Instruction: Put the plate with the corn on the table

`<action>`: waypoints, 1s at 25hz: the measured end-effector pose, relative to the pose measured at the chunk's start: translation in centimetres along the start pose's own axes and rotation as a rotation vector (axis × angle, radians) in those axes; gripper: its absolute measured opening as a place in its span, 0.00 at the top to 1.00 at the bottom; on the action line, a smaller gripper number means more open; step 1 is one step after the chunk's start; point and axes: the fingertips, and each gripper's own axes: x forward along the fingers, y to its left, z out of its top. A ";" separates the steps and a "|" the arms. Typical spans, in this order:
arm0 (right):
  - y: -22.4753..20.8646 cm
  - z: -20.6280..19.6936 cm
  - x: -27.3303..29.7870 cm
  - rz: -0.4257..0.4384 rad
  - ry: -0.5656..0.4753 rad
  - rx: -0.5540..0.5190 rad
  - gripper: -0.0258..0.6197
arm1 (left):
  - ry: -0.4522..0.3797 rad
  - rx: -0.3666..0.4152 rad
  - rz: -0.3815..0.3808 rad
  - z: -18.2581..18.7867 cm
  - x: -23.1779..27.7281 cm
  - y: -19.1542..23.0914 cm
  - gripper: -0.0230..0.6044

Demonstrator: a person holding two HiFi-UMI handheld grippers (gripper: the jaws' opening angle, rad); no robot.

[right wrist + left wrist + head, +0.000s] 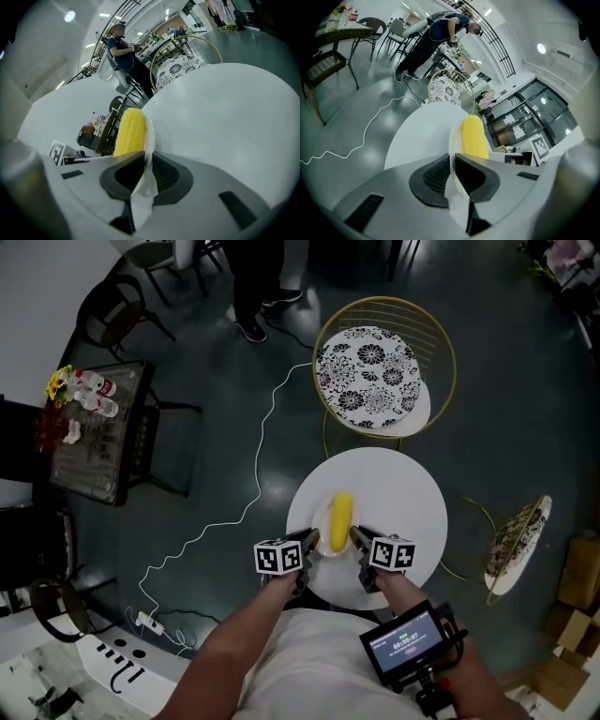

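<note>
Both your left claw (307,542) and right claw (357,538) pinch the plate (323,521) with corn (341,519) over the counter (403,498), so lower it level, then let go.

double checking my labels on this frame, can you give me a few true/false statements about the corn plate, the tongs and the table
1. The left tongs are shut on the plate rim. True.
2. The right tongs hang open and empty. False: they clamp the plate's rim too.
3. The corn lies directly on the table. False: it lies on the plate.
4. The table is round and white. True.
</note>
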 end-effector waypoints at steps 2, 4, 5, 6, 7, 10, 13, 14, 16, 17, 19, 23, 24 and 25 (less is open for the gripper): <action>-0.6 0.4 0.6 -0.017 -0.003 -0.013 0.88 | 0.002 0.006 0.007 0.5 0.6 0.4 0.90; -0.8 0.9 1.0 -0.026 -0.005 -0.022 0.88 | 0.004 0.011 0.016 0.9 1.0 0.7 0.90; -0.9 1.2 1.2 -0.031 -0.004 -0.027 0.88 | 0.006 0.014 0.023 1.0 1.3 0.8 0.90; -1.1 1.4 1.4 -0.037 -0.004 -0.032 0.88 | 0.008 0.017 0.030 1.2 1.6 0.9 0.90; -1.2 1.5 1.5 -0.042 -0.004 -0.035 0.88 | 0.011 0.020 0.039 1.3 1.8 1.0 0.90; -1.3 1.9 1.9 -0.063 0.008 -0.040 0.88 | 0.020 0.026 0.055 1.6 2.3 1.3 0.90; -0.9 2.1 2.2 -0.081 0.025 -0.058 0.88 | 0.029 0.023 0.064 1.8 2.2 1.7 0.90; -0.8 2.3 2.5 -0.085 0.030 -0.069 0.88 | 0.028 0.024 0.064 2.0 2.3 1.8 0.90; -0.7 2.4 3.0 -0.095 0.042 -0.087 0.88 | 0.027 0.025 0.070 2.4 2.4 1.9 0.90; -0.8 2.4 3.1 -0.102 0.050 -0.094 0.88 | 0.030 0.022 0.075 2.4 2.4 2.0 0.90; -0.9 2.3 3.3 -0.113 0.061 -0.108 0.88 | 0.038 0.019 0.084 2.2 2.6 2.2 0.90; -1.5 2.3 3.6 -0.116 0.066 -0.119 0.88 | 0.054 0.043 0.093 2.2 3.3 2.3 0.90; -1.5 2.3 3.6 -0.113 0.067 -0.120 0.88 | 0.060 0.051 0.097 2.2 3.3 2.2 0.90; -1.6 2.3 3.5 -0.109 0.068 -0.119 0.88 | 0.064 0.058 0.101 2.1 3.4 2.1 0.90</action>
